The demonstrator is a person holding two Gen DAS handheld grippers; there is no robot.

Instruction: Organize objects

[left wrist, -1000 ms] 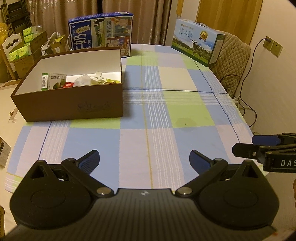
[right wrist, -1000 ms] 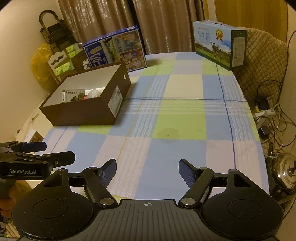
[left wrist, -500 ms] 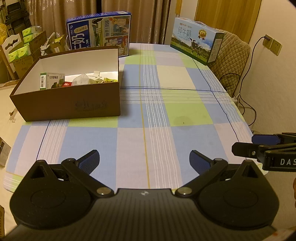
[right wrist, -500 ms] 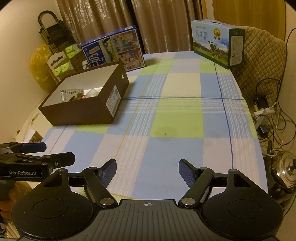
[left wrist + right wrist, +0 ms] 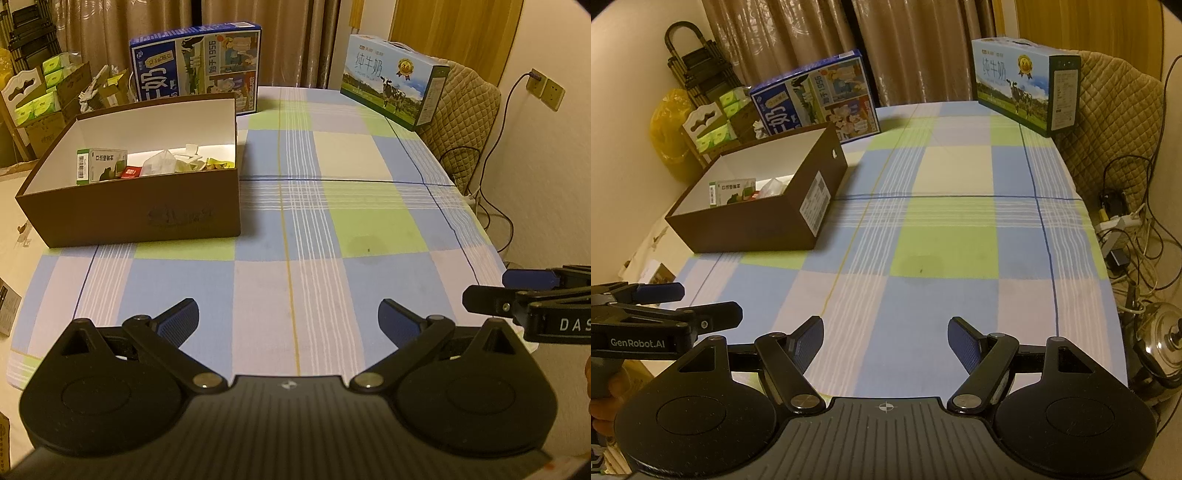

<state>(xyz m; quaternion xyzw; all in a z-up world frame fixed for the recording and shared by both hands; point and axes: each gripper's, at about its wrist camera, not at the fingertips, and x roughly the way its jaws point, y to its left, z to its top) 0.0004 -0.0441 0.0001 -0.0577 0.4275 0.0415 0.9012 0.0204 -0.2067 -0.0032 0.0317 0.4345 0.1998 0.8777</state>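
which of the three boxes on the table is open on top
The brown cardboard box with white inside, holding small items; the two printed milk cartons behind it are closed.

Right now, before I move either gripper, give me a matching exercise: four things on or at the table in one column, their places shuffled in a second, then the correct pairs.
Things
1. brown box
2. dark blue milk carton
3. light blue milk carton
4. green-and-white packet

Places
A. far right edge of the tablecloth, by the quilted chair
B. inside the brown box, at its left end
C. left side of the table, open-topped
D. upright behind the brown box

Pairs: 1-C, 2-D, 3-A, 4-B
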